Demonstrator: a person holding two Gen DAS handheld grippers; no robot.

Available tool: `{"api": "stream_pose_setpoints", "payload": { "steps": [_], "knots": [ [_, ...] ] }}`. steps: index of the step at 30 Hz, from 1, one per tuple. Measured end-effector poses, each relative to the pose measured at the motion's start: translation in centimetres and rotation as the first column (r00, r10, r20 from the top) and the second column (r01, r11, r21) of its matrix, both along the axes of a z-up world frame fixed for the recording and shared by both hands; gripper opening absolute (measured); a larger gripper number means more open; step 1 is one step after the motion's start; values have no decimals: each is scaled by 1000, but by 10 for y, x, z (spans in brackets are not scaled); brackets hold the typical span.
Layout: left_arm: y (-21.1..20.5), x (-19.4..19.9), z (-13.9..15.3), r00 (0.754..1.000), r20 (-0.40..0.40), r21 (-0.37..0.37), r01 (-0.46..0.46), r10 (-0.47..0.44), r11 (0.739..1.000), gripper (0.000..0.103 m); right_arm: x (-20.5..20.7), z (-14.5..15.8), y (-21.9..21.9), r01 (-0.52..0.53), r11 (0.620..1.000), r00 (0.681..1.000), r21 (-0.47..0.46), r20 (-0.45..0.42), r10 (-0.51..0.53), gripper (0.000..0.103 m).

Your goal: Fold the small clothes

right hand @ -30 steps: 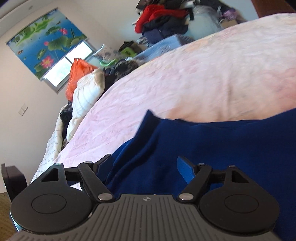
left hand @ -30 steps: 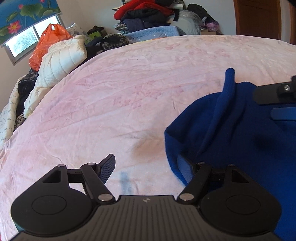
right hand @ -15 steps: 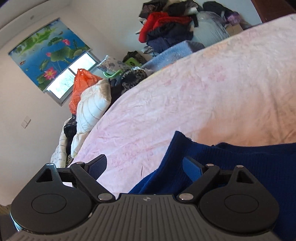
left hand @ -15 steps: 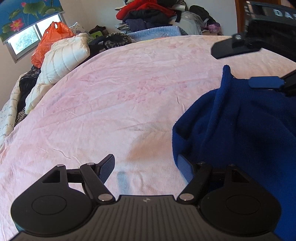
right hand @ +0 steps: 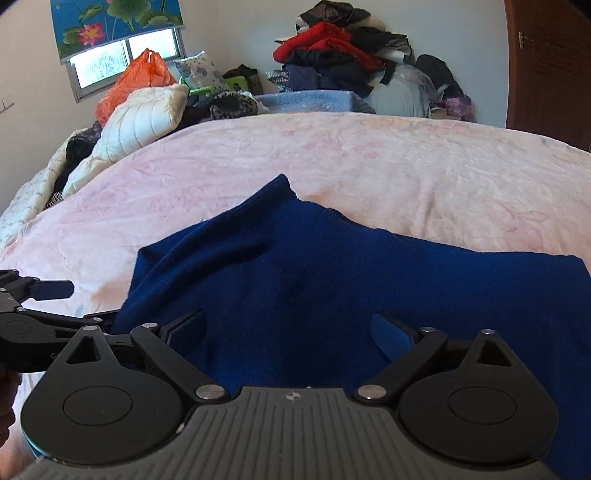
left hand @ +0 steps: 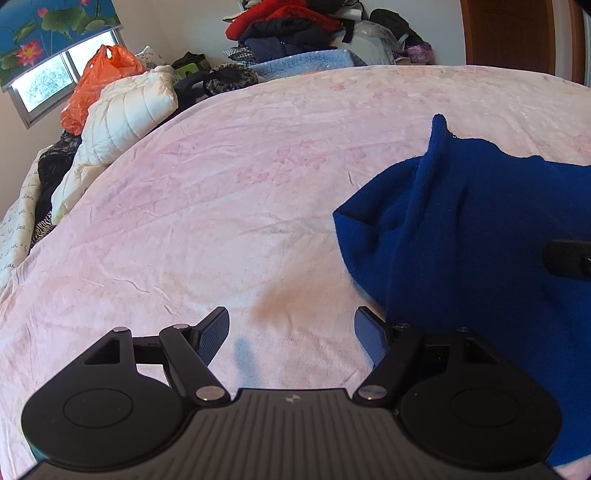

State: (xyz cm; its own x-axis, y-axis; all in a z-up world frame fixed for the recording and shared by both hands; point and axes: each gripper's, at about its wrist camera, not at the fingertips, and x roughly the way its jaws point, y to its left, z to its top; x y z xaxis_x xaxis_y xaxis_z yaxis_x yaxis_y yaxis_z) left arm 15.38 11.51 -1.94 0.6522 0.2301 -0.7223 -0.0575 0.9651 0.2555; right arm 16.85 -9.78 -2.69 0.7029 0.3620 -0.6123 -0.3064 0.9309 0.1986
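Over a pink bedspread (left hand: 207,206), the left gripper (left hand: 291,332) hangs with its jaws apart and only bare sheet between them. Just to its right, the right gripper (right hand: 288,328) spreads its jaws wider above a blue sweater (right hand: 332,269), the pads clear of the cloth. Rumpled, the sweater lies on the bed's near side. Beyond, a white quilt (right hand: 144,125), an orange bag (right hand: 136,81) and piled clothes (right hand: 340,55) line the wall.

Soft cloth, hard plastic

The blue sweater (right hand: 332,266) is soft, fuzzy knit cloth. The pink bedcover (left hand: 221,192) is thin, wrinkled cloth. The right gripper (right hand: 288,332) is dull black plastic with shiny metal pins. The orange bag (right hand: 133,81) is shiny plastic. The door (left hand: 509,33) is smooth brown wood.
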Motion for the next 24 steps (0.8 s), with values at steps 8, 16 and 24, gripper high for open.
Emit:
{"api": "stream_pose_setpoints", "payload": {
  "steps": [8, 16, 24],
  "knots": [
    [32, 1, 16, 999, 4, -180, 35, -35, 983, 75, -60, 5, 5, 5, 993, 998, -120, 65, 3, 101],
    [36, 32, 21, 975, 39, -392, 215, -217, 895, 82, -98, 19, 54, -109, 957, 976, -270, 154, 155, 100],
    [44, 81, 4, 934, -27, -591, 273, -357, 759, 82, -132, -4, 104, -152, 813, 939, -562, 174, 295, 93]
  ]
}}
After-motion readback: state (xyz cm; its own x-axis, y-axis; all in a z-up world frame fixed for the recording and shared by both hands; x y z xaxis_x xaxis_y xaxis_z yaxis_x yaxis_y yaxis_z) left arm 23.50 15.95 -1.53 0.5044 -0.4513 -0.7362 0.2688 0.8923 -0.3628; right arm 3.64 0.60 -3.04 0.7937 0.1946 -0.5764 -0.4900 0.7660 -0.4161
